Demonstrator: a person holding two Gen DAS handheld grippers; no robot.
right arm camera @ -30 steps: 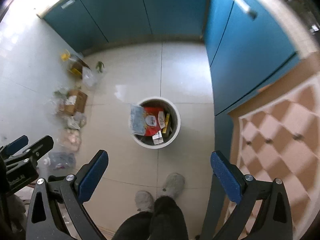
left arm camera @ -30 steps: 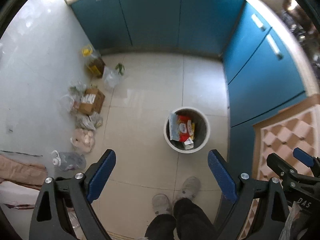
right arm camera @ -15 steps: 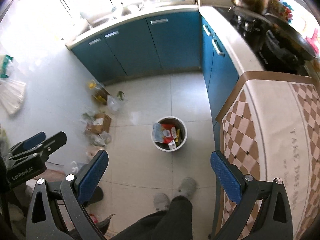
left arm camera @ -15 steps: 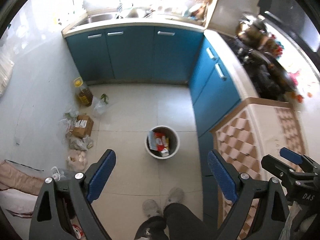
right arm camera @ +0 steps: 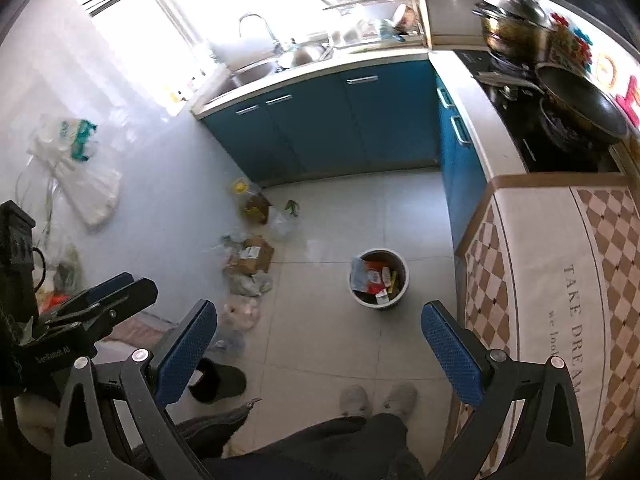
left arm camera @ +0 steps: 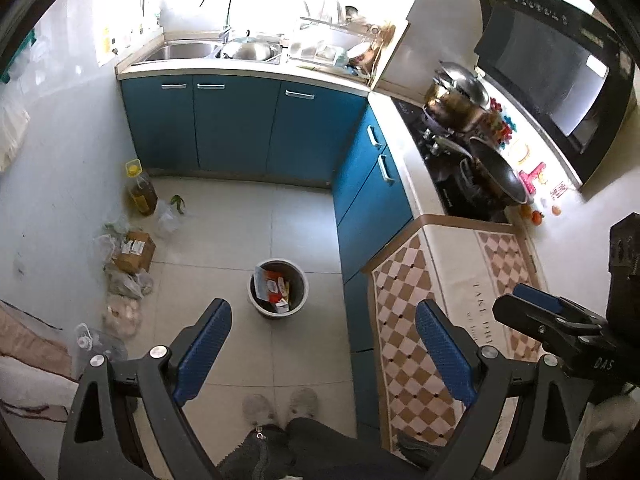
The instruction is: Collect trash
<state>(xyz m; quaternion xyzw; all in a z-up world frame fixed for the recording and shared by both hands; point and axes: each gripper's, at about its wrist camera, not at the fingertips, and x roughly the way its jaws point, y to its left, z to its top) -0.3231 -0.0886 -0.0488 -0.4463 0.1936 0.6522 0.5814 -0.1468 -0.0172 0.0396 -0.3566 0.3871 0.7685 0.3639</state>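
Left wrist view shows me the blue-fronted kitchen cabinets around a pale tiled floor, with the round grey trash bin standing on the tiles beside the cabinet run, holding red, yellow and clear wrappers. Loose trash, including a brown cardboard box and clear plastic bags, lies along the left wall, well apart from the bin. I read the left gripper and right gripper as both spread wide and empty above the floor.

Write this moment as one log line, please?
left tool: open, empty | right tool: open, empty | trash bin: on floor, wrappers inside | both tools high above bin | loose bags by wall
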